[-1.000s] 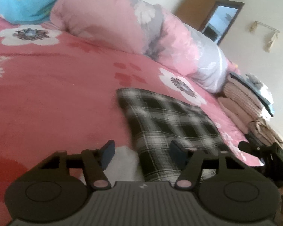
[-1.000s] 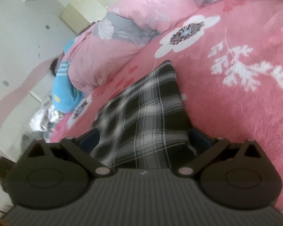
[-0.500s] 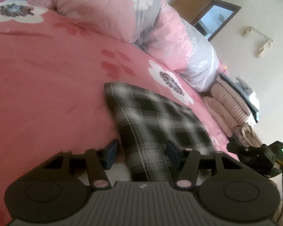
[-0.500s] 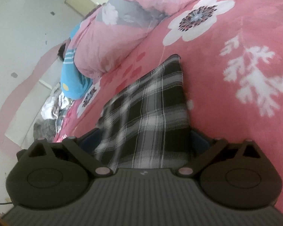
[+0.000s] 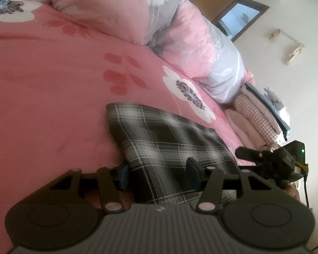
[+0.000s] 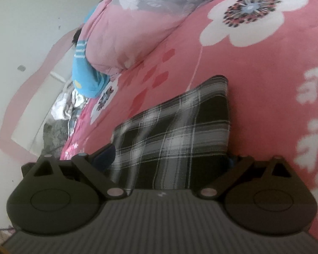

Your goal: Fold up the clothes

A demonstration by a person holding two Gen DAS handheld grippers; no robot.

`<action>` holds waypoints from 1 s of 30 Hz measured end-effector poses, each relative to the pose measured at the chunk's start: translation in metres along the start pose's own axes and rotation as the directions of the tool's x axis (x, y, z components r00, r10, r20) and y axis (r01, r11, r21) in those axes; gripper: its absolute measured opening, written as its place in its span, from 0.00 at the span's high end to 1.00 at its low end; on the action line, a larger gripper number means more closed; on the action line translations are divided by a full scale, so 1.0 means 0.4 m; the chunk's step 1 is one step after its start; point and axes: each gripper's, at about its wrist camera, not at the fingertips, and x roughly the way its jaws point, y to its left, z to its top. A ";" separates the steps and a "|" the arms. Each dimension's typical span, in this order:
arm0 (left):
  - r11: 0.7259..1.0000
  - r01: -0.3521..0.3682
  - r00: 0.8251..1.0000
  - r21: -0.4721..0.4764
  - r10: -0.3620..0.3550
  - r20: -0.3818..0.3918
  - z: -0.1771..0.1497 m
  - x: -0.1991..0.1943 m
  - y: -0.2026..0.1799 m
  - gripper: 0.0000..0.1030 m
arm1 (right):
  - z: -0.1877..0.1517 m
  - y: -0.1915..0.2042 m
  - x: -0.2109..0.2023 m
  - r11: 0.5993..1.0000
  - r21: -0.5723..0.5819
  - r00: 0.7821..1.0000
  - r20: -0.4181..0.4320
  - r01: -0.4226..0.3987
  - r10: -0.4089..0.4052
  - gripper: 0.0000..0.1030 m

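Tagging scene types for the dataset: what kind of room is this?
Most likely a home bedroom. The plaid garment lies on a bed with a pink floral bedspread, a rolled pink and grey quilt sits behind it, and folded clothes are stacked at the bed's edge.

Left wrist view: low over the bed (image 5: pixel 42 80), close, facing along its tool (image 5: pixel 156 172) toward the rolled quilt (image 5: pixel 159 21) and far wall. Right wrist view: same low, close station, facing the opposite way toward the blue pillow (image 6: pixel 84 78). Both share the plaid garment (image 5: pixel 169 148) (image 6: pixel 176 131) and pink bedspread
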 end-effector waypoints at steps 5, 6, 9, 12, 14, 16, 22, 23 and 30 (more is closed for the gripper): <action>1.000 0.003 1.000 -0.025 -0.004 -0.010 -0.004 -0.018 0.005 0.56 | -0.021 -0.003 -0.022 0.999 -0.040 0.999 -0.023 -0.034 0.033 0.11; 1.000 0.007 1.000 -0.030 -0.007 -0.014 -0.005 -0.023 0.006 0.57 | -0.023 -0.005 -0.027 0.998 -0.040 0.999 -0.031 -0.040 0.039 0.13; 1.000 0.022 0.999 -0.017 -0.023 -0.036 -0.012 -0.038 0.005 0.57 | -0.031 -0.011 -0.043 0.997 -0.042 0.997 -0.057 -0.058 0.055 0.21; 0.999 0.042 0.998 -0.003 -0.042 -0.052 -0.019 -0.041 0.008 0.57 | -0.038 -0.017 -0.059 0.996 -0.043 0.994 -0.082 -0.076 0.072 0.27; 0.998 0.062 0.996 -0.015 -0.063 -0.064 -0.013 -0.030 0.015 0.57 | -0.037 -0.025 -0.062 0.995 -0.038 0.991 -0.098 -0.091 0.087 0.30; 0.996 0.086 0.993 -0.022 -0.087 -0.074 -0.004 -0.011 0.020 0.57 | -0.025 -0.038 -0.049 0.993 -0.020 0.986 -0.115 -0.121 0.118 0.33; 0.990 0.139 0.984 -0.008 -0.139 -0.113 0.026 0.055 0.017 0.58 | 0.013 -0.054 0.016 0.980 0.004 0.966 -0.167 -0.200 0.198 0.49; 0.990 0.143 0.983 -0.010 -0.144 -0.118 0.030 0.062 0.017 0.59 | 0.015 -0.053 0.025 0.978 0.006 0.963 -0.170 -0.210 0.208 0.50; 0.985 0.171 0.978 0.004 -0.169 -0.121 0.034 0.089 0.014 0.61 | 0.027 -0.045 0.073 0.964 0.002 0.947 -0.185 -0.266 0.262 0.53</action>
